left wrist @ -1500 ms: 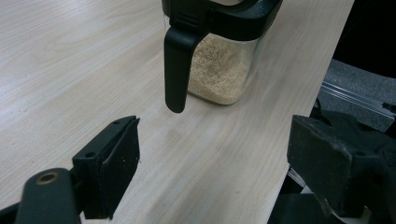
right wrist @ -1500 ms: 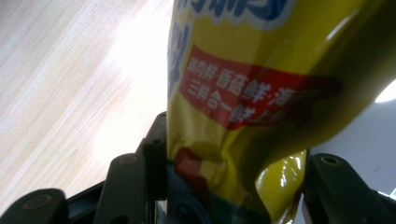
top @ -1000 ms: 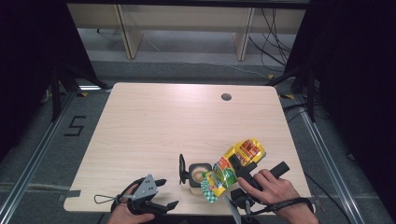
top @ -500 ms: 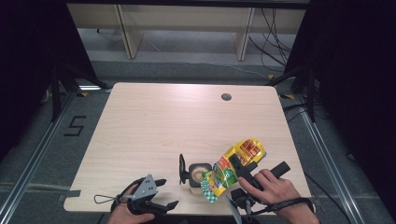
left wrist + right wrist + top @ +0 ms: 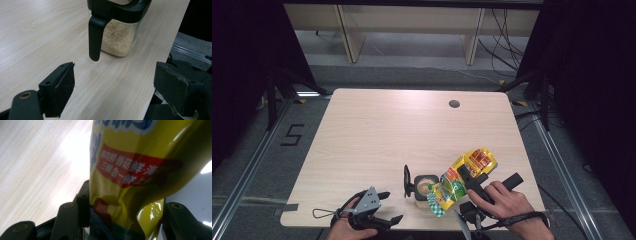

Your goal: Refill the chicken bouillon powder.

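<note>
Yellow pouch: glossy foil bag [image 5: 462, 177] with red and green print, held up off the tabletop near the front edge, right of centre, tipped so its lower green-checked corner hangs right over the jar. Looks to me like it's angled that way for pouring.
Right gripper: [image 5: 471, 181] fingers pinching the pouch around its middle; in the right gripper view the foil [image 5: 140, 170] is crumpled between the two black fingers, so the grip is what keeps the bag tilted.
Right hand: [image 5: 502, 200] wrapped round the gripper handle, coming in from the front right corner.
Jar: clear square container [image 5: 424, 186] with a black rim, standing upright at the front edge beside the pouch. The left gripper view shows pale granules [image 5: 117, 37] inside and a black flap or handle [image 5: 95, 37] hanging down its side. I'd guess the lid is flipped open.
Left gripper: [image 5: 382, 207] fingers spread wide, holding nothing, low near the front edge left of the jar, well apart from it. Probably parked there ready to steady the jar.
Tabletop: light wood [image 5: 387, 135], bare across the back apart from a cable hole [image 5: 454, 104].
</note>
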Demonstrator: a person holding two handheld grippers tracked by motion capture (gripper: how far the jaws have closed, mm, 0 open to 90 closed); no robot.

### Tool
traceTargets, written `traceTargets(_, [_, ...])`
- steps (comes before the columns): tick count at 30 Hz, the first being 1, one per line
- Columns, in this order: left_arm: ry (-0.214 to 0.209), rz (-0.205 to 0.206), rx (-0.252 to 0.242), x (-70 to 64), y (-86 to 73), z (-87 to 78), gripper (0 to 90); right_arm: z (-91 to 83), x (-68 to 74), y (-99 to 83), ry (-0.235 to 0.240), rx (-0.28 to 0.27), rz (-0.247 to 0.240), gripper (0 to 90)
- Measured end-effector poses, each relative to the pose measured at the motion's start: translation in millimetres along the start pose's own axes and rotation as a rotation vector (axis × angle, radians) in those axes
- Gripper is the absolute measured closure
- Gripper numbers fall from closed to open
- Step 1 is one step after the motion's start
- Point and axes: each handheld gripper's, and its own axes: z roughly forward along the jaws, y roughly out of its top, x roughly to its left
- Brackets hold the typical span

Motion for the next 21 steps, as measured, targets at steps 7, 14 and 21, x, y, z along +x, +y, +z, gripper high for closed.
traceTargets(7, [0.004,-0.001,-0.004,-0.2,-0.1,0.1,16.8,-0.4,0.1,-0.6,-0.001,-0.003,0.000,51.6])
traceTargets(14, [0.001,0.001,0.000,0.0,0.1,-0.5,16.8,-0.6,0.0,-0.6,-0.002,0.001,-0.002,51.6])
traceTargets(21, [0.003,0.006,0.003,0.4,0.2,-0.8,16.8,-1.4,-0.7,-1.9,0.002,0.004,0.000,51.6])
